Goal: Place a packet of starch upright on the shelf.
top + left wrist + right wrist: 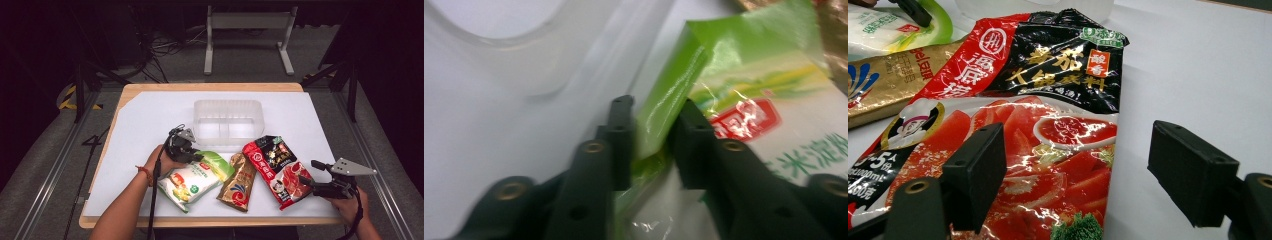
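A green and white packet (192, 180) (774, 100) lies at the front left of the white table top (150, 115). My left gripper (197, 156) (654, 107) is at its far green end, and the two jaws are shut on that folded edge. A red and black sauce packet (277, 167) (1048, 100) lies at the front right. My right gripper (311, 174) (1075, 130) stands open at that packet's near right edge, one jaw over the packet and the other over bare table.
A gold packet (239, 182) (888, 85) lies between the other two. A clear plastic tub (228, 120) (524, 50) stands just behind the packets, close to my left gripper. The table's wooden front edge (210, 221) runs just below the packets.
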Demonstrator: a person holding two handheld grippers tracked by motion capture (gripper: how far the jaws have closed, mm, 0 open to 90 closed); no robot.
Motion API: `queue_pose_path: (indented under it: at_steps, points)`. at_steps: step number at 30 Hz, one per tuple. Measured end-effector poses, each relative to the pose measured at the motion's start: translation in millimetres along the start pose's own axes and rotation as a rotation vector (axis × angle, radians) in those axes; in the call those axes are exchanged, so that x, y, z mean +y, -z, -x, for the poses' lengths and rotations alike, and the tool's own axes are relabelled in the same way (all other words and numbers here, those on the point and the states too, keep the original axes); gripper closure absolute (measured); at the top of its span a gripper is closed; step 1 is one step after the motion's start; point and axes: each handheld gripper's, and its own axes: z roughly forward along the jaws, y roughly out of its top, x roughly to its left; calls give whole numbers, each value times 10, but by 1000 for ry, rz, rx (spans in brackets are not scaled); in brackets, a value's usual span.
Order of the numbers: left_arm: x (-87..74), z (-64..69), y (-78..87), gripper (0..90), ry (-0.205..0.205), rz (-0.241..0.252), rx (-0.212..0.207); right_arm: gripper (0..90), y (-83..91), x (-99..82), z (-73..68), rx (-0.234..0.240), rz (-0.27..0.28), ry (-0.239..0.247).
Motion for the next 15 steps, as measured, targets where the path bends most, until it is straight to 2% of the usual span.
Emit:
queue_pose_path:
  at_steps: [6, 10, 12, 13, 14, 15]
  points:
    - [-44, -18, 13, 797, 10, 22, -20, 236, -21, 11, 24, -7, -4, 0]
    - [-65, 13, 27, 799, 6, 31, 5, 236, -29, 17, 40, -13, -4, -2]
    - [-74, 33, 65, 798, -9, 37, 39, 236, -34, 20, 47, -15, -4, -5]
    - [-91, 25, 108, 800, 17, 63, 33, 236, -35, 22, 50, -13, -3, -9]
    - [-108, 27, 138, 803, 26, 73, 32, 236, -36, 25, 52, -13, -1, -12]
    - [-125, 27, 171, 806, 28, 89, 51, 236, -39, 30, 56, -11, 2, -11]
